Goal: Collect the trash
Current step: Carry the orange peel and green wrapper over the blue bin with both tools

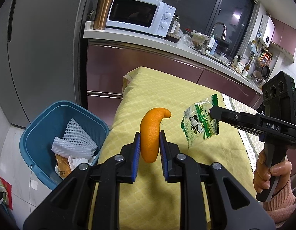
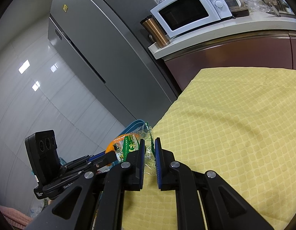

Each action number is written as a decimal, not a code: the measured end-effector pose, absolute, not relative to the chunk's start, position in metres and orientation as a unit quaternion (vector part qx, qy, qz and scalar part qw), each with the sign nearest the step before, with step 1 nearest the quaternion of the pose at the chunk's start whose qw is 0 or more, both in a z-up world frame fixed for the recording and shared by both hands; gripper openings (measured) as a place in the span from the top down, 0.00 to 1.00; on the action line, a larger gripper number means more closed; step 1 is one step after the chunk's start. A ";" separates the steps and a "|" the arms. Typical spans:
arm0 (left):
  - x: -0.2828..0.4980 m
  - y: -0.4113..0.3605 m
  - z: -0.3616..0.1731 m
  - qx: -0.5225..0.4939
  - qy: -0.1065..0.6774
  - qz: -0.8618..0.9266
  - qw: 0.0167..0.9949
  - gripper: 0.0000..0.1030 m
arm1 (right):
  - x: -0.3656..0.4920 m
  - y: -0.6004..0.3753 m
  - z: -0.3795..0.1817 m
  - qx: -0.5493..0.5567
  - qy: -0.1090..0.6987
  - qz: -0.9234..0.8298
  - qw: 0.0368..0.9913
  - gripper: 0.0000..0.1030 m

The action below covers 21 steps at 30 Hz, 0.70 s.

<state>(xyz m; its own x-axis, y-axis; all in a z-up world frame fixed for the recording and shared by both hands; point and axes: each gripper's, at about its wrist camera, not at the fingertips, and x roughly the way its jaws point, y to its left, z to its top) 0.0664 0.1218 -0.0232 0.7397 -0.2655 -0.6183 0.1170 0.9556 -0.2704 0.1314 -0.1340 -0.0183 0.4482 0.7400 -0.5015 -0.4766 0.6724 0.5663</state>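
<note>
My left gripper (image 1: 149,138) is shut on a curved orange peel (image 1: 152,132) and holds it above the yellow tablecloth (image 1: 167,95), just right of the blue bin (image 1: 57,140). My right gripper (image 1: 212,113) is shut on a clear green-and-white snack wrapper (image 1: 200,126) with a cow print, held above the table to the right of the peel. In the right wrist view the wrapper (image 2: 148,149) sits between my right gripper's (image 2: 149,143) blue pads, and the peel (image 2: 111,145) and left gripper (image 2: 101,156) show at lower left. The bin rim (image 2: 134,124) peeks behind them.
The blue bin holds white foam netting (image 1: 75,140) and paper trash. A grey fridge (image 1: 42,48) stands behind it. The counter (image 1: 148,38) carries a white microwave (image 1: 140,15), a copper tumbler (image 1: 101,11) and a sink with clutter. Floor tiles lie left of the bin.
</note>
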 end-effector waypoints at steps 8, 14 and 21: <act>0.065 0.131 -0.022 -0.112 0.344 -0.094 0.928 0.81 | 0.133 -0.126 -0.017 0.170 0.378 0.371 0.831 0.91; 0.063 0.136 -0.021 -0.115 0.341 -0.090 0.929 0.81 | 0.133 -0.121 -0.016 0.167 0.378 0.375 0.830 0.91; 0.062 0.140 -0.021 -0.118 0.340 -0.087 0.929 0.81 | 0.133 -0.114 -0.015 0.164 0.380 0.380 0.828 0.91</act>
<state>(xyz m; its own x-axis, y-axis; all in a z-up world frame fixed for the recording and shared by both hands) 0.0619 0.1405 -0.0211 0.7539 -0.2411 -0.6111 0.0806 0.9571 -0.2782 0.1329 -0.1143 -0.0151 0.4234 0.7529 -0.5039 -0.5044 0.6579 0.5593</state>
